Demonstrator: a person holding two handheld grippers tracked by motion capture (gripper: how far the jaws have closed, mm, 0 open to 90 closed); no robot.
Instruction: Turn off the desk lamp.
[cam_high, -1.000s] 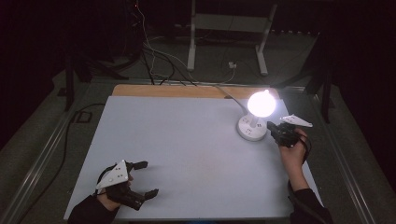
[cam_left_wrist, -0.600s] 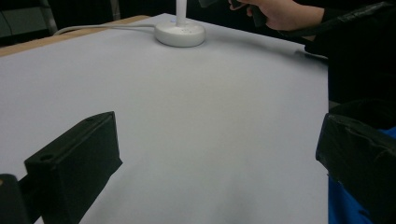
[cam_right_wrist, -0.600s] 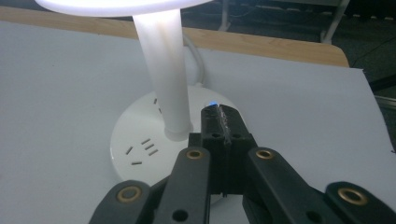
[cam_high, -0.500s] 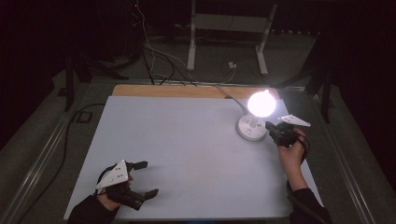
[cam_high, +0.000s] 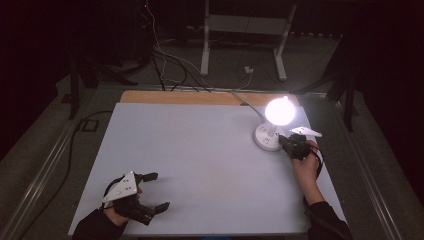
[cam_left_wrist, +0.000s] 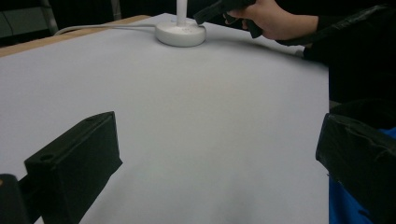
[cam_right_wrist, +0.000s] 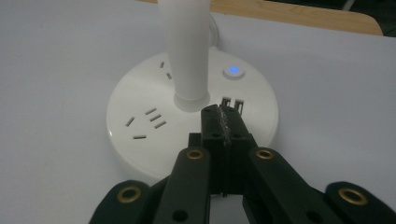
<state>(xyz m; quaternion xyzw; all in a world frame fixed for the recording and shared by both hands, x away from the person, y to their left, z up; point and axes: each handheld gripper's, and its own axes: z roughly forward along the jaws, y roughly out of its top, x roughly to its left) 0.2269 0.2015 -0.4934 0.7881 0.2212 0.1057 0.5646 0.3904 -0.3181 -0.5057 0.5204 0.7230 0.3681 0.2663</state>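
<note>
Covering most of the wooden bench, the white tabletop (cam_high: 200, 160) lies lit by a desk lamp, with a strip of bare wood (cam_high: 200, 97) showing along its far edge. Beyond it, on the dim floor, stand the legs of a metal stand (cam_high: 245, 30) and a tangle of cables (cam_high: 165, 60).

The desk lamp (cam_high: 272, 125) stands near the table's far right corner. Its globe (cam_high: 279, 111) glows brightly above a round white base (cam_right_wrist: 140, 121). In the right gripper view, the base carries socket slots (cam_right_wrist: 152, 118), two USB ports (cam_right_wrist: 232, 103) and a small button lit blue (cam_right_wrist: 233, 71), with the white stem (cam_right_wrist: 187, 46) rising upright from the middle. A white cord (cam_high: 245, 102) runs from the base toward the table's far edge.

The right gripper (cam_high: 285, 142) is held at the near right side of the base, its jaws pressed fully together with nothing between them. Their joined tips (cam_right_wrist: 219, 116) sit over the base just in front of the USB ports and beside the foot of the stem; whether they touch the base is unclear. The left gripper view shows this gripper (cam_left_wrist: 205, 14) and its hand (cam_left_wrist: 266, 18) at the base's edge.

The left gripper (cam_high: 150, 192) rests low at the table's near left corner, well apart from the lamp, jaws spread wide and empty, with bare tabletop between them.
</note>
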